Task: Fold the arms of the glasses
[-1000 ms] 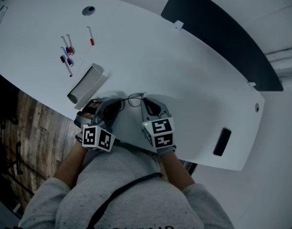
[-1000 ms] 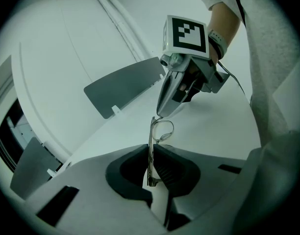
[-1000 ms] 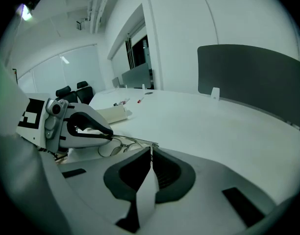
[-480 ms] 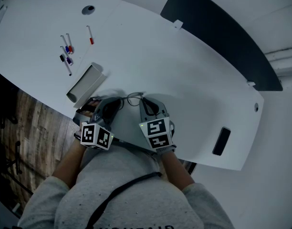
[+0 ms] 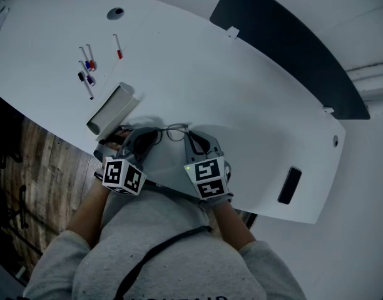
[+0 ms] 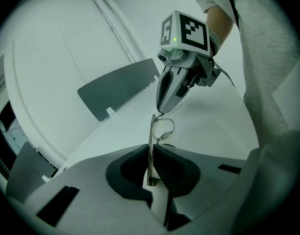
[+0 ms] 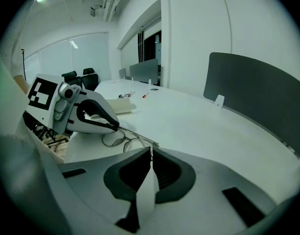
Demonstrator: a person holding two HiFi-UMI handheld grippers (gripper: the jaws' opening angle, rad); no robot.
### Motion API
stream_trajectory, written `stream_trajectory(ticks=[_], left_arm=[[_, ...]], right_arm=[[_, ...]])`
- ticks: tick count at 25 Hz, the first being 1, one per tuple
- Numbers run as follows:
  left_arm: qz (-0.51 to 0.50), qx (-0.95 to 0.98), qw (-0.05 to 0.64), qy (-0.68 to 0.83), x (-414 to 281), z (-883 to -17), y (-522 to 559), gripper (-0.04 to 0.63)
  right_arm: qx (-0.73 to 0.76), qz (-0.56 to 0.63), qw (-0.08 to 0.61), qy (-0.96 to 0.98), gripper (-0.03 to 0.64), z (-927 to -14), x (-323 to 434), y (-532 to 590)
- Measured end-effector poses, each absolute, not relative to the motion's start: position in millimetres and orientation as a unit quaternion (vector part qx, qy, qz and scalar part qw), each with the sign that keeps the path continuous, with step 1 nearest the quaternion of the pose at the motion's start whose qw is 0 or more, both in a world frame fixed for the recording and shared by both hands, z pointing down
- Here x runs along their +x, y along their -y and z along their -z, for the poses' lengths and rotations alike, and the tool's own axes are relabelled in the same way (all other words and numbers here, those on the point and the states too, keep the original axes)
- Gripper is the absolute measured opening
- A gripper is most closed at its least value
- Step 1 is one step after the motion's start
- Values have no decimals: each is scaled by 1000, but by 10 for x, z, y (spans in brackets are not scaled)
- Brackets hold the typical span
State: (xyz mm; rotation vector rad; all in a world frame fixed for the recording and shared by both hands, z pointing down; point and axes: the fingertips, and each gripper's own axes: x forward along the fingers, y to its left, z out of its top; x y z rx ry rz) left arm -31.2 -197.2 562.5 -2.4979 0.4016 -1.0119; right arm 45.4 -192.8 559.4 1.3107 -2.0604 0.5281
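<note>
Thin wire-rimmed glasses (image 5: 173, 131) hang just above the white table (image 5: 241, 99), near its front edge, held between my two grippers. In the left gripper view, one arm of the glasses (image 6: 151, 146) runs straight through my left gripper (image 6: 151, 152), which is shut on it, and a lens (image 6: 163, 127) shows beyond. My right gripper (image 6: 161, 110) pinches the far end of the frame. In the right gripper view, my right gripper (image 7: 151, 150) is shut on the thin end of the glasses (image 7: 121, 140). My left gripper (image 7: 114, 127) holds the other side.
A grey open case (image 5: 111, 110) lies just left of the grippers. Several pens (image 5: 87, 74) and a red-tipped one (image 5: 118, 47) lie farther back left. A dark divider panel (image 5: 291, 49) stands at the far edge. A black slab (image 5: 290, 185) lies at the right front.
The right gripper has rolled a little on the spot. Both grippers stay closed on the glasses in the same place.
</note>
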Motion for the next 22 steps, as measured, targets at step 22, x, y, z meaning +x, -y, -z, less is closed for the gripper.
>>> stream_trajectory(ticks=[22], left_arm=[[350, -910, 208, -72, -135, -5625, 1697, 37]], right_arm=[[533, -199, 266, 778, 28, -5273, 698, 1803]])
